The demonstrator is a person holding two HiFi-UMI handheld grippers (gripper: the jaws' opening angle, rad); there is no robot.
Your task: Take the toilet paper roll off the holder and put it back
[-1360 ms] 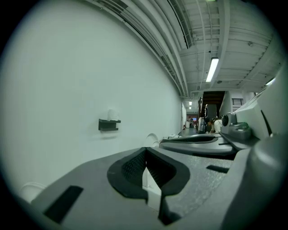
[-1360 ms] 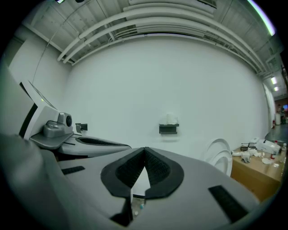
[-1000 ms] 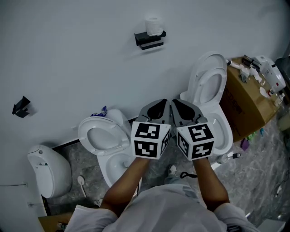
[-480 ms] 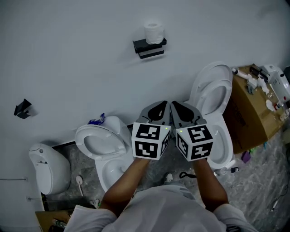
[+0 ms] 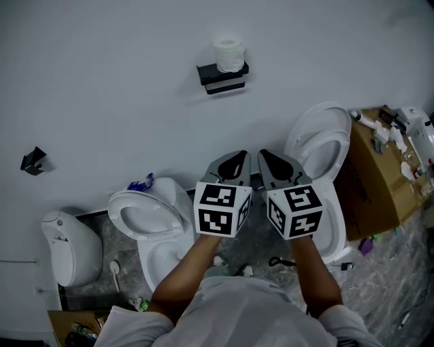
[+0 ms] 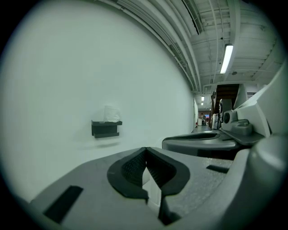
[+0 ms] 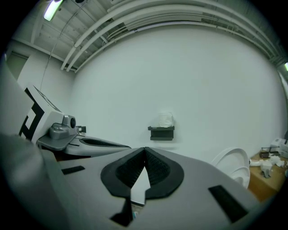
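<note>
The head view is evenly but rather dimly lit, with a cool grey cast over the white wall (image 5: pixel 102 81). The holder (image 5: pixel 222 73) throws only a faint, soft shadow beneath itself, and the picture darkens toward the floor (image 5: pixel 397 271). Both gripper views are wide-angle circles with black corners, where the ceiling pipes (image 6: pixel 177 49) bow into curves. A fluorescent tube (image 6: pixel 226 58) glows bright in the left gripper view, and another (image 7: pixel 53 10) sits at the top left of the right gripper view. Close to the lens, the left gripper (image 6: pixel 146 150) and the right gripper (image 7: pixel 145 149) look soft and shaded.
</note>
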